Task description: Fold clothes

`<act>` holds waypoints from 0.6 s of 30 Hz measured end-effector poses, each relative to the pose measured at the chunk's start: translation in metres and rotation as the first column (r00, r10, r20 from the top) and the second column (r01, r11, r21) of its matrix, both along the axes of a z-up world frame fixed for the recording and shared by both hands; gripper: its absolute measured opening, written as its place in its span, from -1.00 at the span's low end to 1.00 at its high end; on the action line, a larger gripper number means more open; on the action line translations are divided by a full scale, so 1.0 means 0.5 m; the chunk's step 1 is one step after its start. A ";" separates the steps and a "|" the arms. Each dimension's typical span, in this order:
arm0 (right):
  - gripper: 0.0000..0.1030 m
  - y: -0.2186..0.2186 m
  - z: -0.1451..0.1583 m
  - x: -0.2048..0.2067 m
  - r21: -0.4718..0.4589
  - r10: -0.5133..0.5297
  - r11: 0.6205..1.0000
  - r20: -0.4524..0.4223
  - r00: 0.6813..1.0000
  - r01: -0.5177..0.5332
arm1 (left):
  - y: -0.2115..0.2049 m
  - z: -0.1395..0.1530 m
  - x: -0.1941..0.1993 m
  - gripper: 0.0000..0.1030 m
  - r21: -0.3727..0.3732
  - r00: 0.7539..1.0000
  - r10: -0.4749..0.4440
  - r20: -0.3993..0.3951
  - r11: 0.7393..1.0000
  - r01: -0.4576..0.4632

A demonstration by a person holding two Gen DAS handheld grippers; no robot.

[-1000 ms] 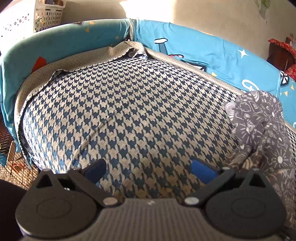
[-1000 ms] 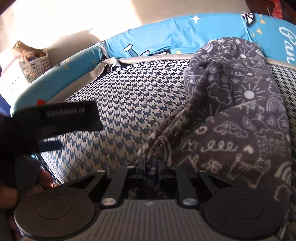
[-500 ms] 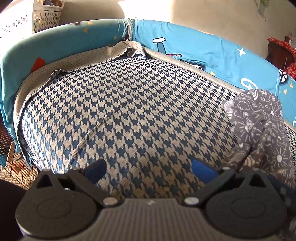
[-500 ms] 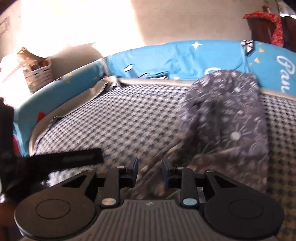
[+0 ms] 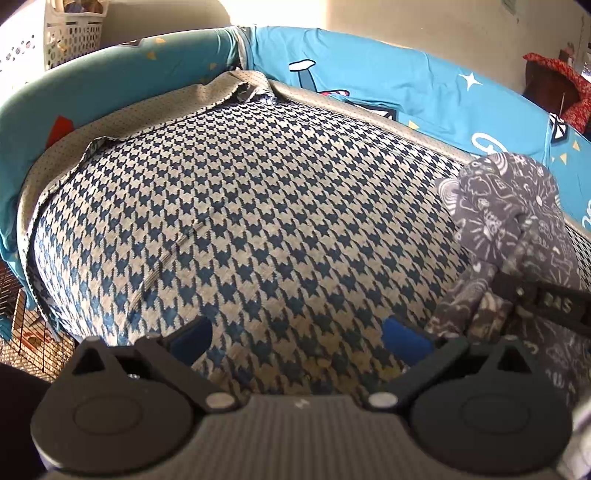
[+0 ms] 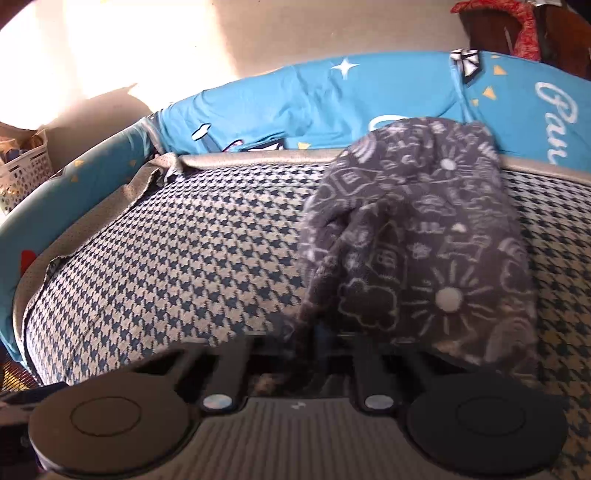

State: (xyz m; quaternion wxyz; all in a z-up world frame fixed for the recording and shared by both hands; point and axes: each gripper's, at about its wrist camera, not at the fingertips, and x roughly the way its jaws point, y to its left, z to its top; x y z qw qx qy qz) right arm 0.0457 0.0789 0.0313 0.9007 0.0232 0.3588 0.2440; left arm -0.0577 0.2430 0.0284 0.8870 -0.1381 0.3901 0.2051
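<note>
A grey fleece garment [image 6: 417, 236] with white doodle print lies bunched on the right side of the houndstooth bed cover [image 6: 184, 258]. My right gripper [image 6: 308, 349] is closing, and a gathered edge of the garment is pinched between its narrow jaws. In the left wrist view the garment [image 5: 506, 206] rises in a ridge at the right, with the right gripper [image 5: 517, 291] clamped on its lower fold. My left gripper [image 5: 295, 332] hovers open over bare cover, blue pads [image 5: 402, 336] wide apart and holding nothing.
A blue padded bumper [image 5: 406, 85] with star and plane prints rings the bed's far sides. A white perforated basket [image 5: 74, 33] stands behind the far left corner. Dark furniture with a red cloth [image 5: 554, 74] is at the far right. A wire grid [image 5: 22, 325] lies below the left edge.
The right gripper opened briefly, then closed again on the garment's edge while moving. Its finger now shows at the right of the left wrist view. The left gripper stayed put.
</note>
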 end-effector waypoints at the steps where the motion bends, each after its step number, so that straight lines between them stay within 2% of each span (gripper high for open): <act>1: -0.75 0.006 0.002 0.002 0.003 0.014 1.000 0.004 1.000 -0.014 | -0.001 -0.001 0.001 1.00 0.000 1.000 -0.006 0.000 1.000 0.006; 6: -0.76 0.031 0.007 0.033 0.076 0.069 0.995 -0.028 0.997 -0.067 | -0.007 -0.008 0.004 1.00 -0.007 0.999 -0.052 -0.001 0.999 0.052; 8: -0.76 0.056 -0.002 0.038 0.048 0.108 0.993 -0.056 0.993 -0.105 | -0.013 -0.011 0.005 1.00 -0.002 0.998 -0.068 -0.008 0.998 0.068; 9: -0.76 0.066 -0.004 0.033 0.011 0.110 0.994 -0.046 0.993 -0.110 | -0.015 -0.013 0.006 1.00 0.001 0.997 -0.075 -0.012 0.997 0.075; 11: -0.76 0.064 0.000 0.020 0.010 0.115 0.993 -0.028 0.993 -0.115 | -0.019 -0.017 0.008 1.00 0.001 0.996 -0.087 -0.020 0.996 0.087; 18: -0.75 -0.003 0.042 -0.038 0.043 0.078 0.996 0.013 0.997 -0.078 | -0.029 -0.023 0.014 1.00 -0.019 0.993 -0.116 -0.024 0.993 0.116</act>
